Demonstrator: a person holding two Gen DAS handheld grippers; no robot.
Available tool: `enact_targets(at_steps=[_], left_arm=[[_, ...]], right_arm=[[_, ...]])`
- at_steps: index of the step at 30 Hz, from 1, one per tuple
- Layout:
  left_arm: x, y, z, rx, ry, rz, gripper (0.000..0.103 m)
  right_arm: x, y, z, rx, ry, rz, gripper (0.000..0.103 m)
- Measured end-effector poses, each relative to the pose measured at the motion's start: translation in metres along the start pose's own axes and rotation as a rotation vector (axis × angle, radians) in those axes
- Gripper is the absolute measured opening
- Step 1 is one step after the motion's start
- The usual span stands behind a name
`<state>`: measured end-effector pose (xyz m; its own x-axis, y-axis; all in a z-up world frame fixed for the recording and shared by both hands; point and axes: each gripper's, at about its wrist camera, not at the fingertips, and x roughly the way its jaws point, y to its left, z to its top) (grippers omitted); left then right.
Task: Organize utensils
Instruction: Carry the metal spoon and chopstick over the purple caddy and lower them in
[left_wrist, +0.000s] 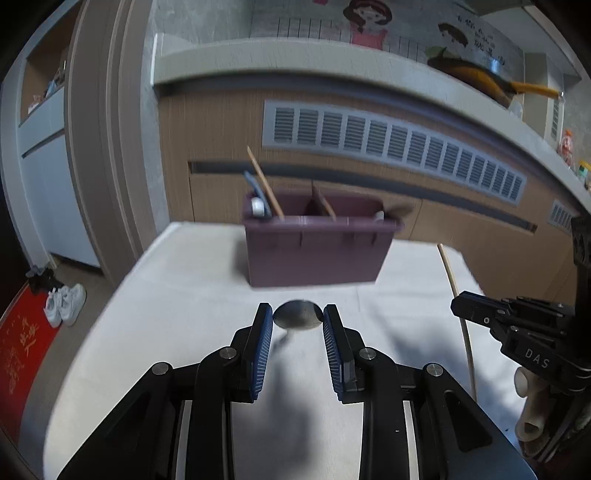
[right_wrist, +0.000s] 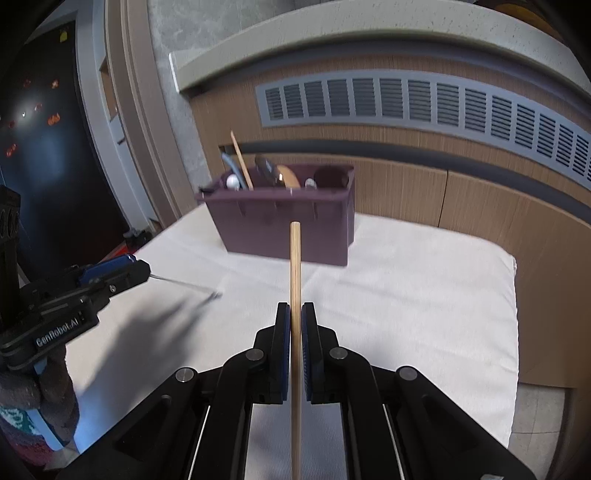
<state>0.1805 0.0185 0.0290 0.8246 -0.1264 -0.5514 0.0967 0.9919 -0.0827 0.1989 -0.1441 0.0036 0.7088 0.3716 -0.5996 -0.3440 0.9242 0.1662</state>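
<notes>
A purple utensil caddy (left_wrist: 314, 247) stands at the far side of the white-clothed table (left_wrist: 166, 332), holding a chopstick, spoons and other utensils; it also shows in the right wrist view (right_wrist: 284, 221). My left gripper (left_wrist: 298, 321) holds a metal spoon (left_wrist: 297, 314) by its bowl between the blue pads, above the cloth. In the right wrist view the left gripper (right_wrist: 144, 269) shows the spoon's thin handle (right_wrist: 184, 284) sticking out. My right gripper (right_wrist: 294, 314) is shut on a wooden chopstick (right_wrist: 295, 266), pointing toward the caddy. The chopstick also shows in the left wrist view (left_wrist: 452, 280).
A wooden cabinet with a grey vent grille (left_wrist: 391, 144) stands behind the table. A counter above carries a pan (left_wrist: 480, 77). White shoes (left_wrist: 64, 304) and a red mat (left_wrist: 22, 354) lie on the floor at left. The table's right edge (right_wrist: 513, 332) is near.
</notes>
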Motion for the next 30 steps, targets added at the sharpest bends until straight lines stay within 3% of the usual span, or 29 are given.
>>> enact_targets(at_steps=[3,5,8,11,18,30], left_arm=[[-0.017,0.007,0.039,0.010,-0.071,-0.024,0.029],[-0.033,0.012,0.077,0.005,-0.133,-0.062,0.029],[-0.043,0.020,0.123,-0.017,-0.180,-0.125,0.029],[-0.035,0.028,0.158,-0.033,-0.195,-0.167,0.029],[0.014,0.047,0.183,-0.093,-0.145,-0.222,0.029],[0.093,0.060,0.159,-0.132,-0.018,-0.221,0.029]], right_arm=[[-0.017,0.000,0.027,-0.014,-0.091,0.008,0.007],[-0.040,0.002,0.064,-0.026,-0.216,0.026,0.007],[-0.064,0.001,0.115,-0.030,-0.394,0.041,0.007],[-0.063,-0.007,0.154,-0.010,-0.485,0.051,0.007],[-0.012,-0.017,0.187,0.001,-0.517,0.006,0.007],[0.073,-0.033,0.193,-0.017,-0.434,-0.081,0.007]])
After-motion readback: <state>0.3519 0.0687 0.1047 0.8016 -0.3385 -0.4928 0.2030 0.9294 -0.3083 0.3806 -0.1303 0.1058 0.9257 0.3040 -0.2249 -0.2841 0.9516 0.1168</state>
